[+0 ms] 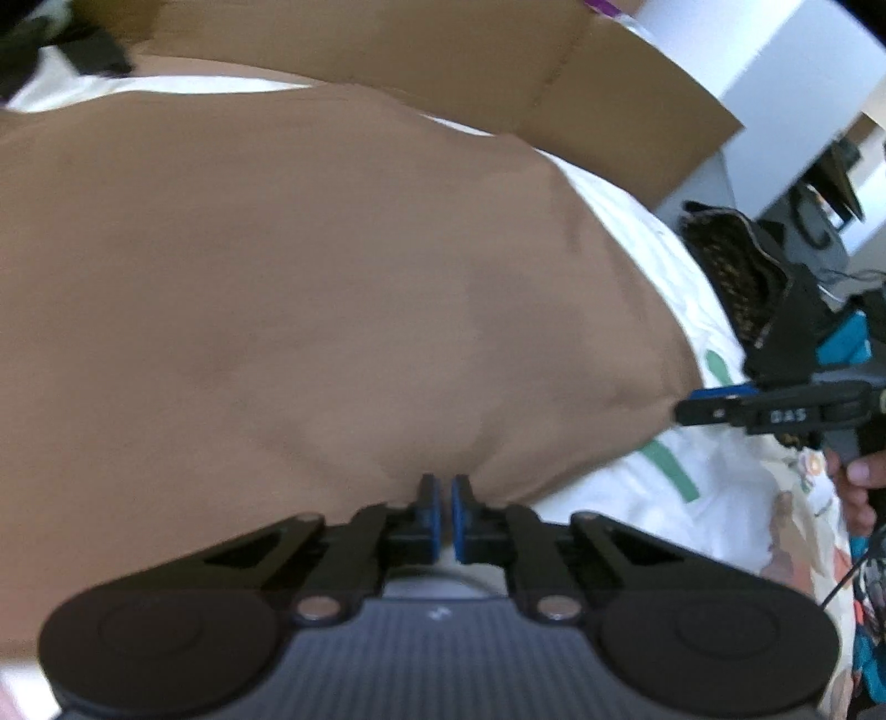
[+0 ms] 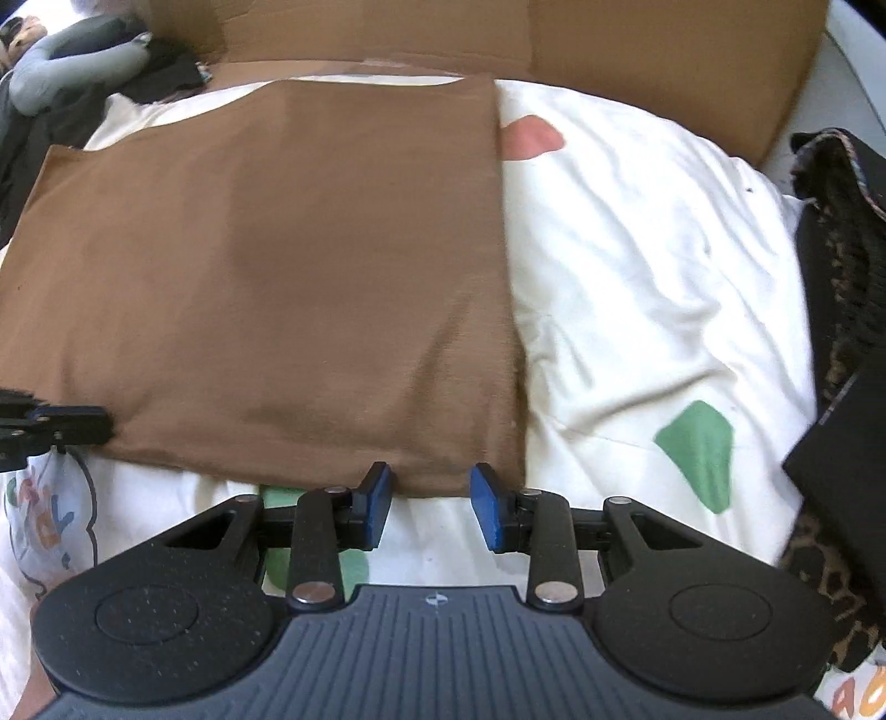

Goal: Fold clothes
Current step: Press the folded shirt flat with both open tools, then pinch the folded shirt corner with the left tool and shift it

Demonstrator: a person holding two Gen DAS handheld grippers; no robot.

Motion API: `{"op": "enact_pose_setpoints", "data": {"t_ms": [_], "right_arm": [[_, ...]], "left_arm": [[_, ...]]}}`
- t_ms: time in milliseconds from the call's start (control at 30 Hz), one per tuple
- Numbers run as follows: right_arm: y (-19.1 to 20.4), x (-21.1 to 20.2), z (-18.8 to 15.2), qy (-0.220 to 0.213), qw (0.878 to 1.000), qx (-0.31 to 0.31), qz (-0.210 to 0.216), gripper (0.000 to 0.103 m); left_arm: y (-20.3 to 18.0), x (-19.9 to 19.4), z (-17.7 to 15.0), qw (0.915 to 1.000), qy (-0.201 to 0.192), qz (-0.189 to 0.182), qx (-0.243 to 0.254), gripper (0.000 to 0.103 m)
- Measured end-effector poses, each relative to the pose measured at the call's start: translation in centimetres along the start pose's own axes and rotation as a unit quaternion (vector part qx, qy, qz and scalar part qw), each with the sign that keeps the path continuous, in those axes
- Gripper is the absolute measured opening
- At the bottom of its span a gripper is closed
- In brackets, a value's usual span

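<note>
Brown garment (image 2: 266, 277), lying flat on the white bedspread (image 2: 637, 266), with a cardboard box (image 2: 664, 50) behind its far edge. The cloth is already partly folded into a rough rectangle; in the right wrist view it reaches somewhat farther side to side than front to back, and its straight right edge runs directly away from you.

Left gripper (image 1: 444, 512): your jaws are pinched down to a thin slit on the near hem, and the cloth puckers into a small ridge right at the blue pads, so you appear to have the hem nipped. In the right wrist view this gripper (image 2: 61, 423) sits at the garment's near left corner.

Right gripper (image 2: 432, 509): your jaws stand partly apart with nothing pressed between the pads. The near right corner of the garment lies just ahead of the fingertips, with the hem crossing the gap between them; the pads are not touching it so far as can be seen.

The relation that governs the coming move: both grippers stand along the same near hem, one at each corner, and the cloth extends away from you toward the box. The left side is secured; the right is nearest its corner but has not yet closed. A fold away from you probably calls for both corners held.
</note>
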State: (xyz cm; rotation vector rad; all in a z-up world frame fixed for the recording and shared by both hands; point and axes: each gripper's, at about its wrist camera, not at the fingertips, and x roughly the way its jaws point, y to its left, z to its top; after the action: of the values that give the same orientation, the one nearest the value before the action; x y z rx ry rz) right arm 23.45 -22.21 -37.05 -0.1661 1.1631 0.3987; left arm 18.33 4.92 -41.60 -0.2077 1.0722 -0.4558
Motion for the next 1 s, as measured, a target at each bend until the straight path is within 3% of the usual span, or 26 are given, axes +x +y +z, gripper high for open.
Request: {"op": "enact_pose_setpoints", "data": {"t_ms": [100, 300, 500, 700, 833, 867, 900, 1000], "right_arm": [[-0.1, -0.9, 0.0, -0.009, 1.0, 0.012, -0.002, 0.039], [0.5, -1.7, 0.5, -0.033, 0.999, 0.012, 0.027, 0.04], [0.6, -0.7, 0.5, -0.017, 0.999, 0.018, 0.033, 0.04], [-1.1, -0.8, -0.6, -0.008, 0.998, 0.051, 0.024, 0.04], [-2.4, -0.9, -1.0, -0.008, 0.996, 0.083, 0.025, 0.04], [-2.7, -0.9, -1.1, -0.007, 0.996, 0.088, 0.025, 0.04], [-2.9, -0.8, -1.3, -0.006, 0.995, 0.092, 0.026, 0.04], [-3.1, -0.8, -1.5, -0.005, 0.995, 0.094, 0.027, 0.04]], "left_arm": [[1.1, -1.7, -0.5, 0.9995, -0.017, 0.018, -0.022, 0.007], [4.6, -5.0, -1.6, 0.9929, -0.046, 0.086, -0.068, 0.008], [7.3, -6.3, -2.9, 0.9872, -0.035, 0.114, -0.105, 0.008], [7.7, -7.6, -3.5, 0.9832, -0.031, 0.15, -0.099, 0.009], [9.3, -9.1, -4.1, 0.975, -0.044, 0.18, -0.122, 0.012], [9.7, -9.5, -4.2, 0.9724, -0.044, 0.192, -0.126, 0.022], [10.1, -9.9, -4.4, 0.9696, -0.044, 0.203, -0.13, 0.026], [11.4, -10.9, -4.9, 0.9604, -0.044, 0.236, -0.141, 0.025]]}}
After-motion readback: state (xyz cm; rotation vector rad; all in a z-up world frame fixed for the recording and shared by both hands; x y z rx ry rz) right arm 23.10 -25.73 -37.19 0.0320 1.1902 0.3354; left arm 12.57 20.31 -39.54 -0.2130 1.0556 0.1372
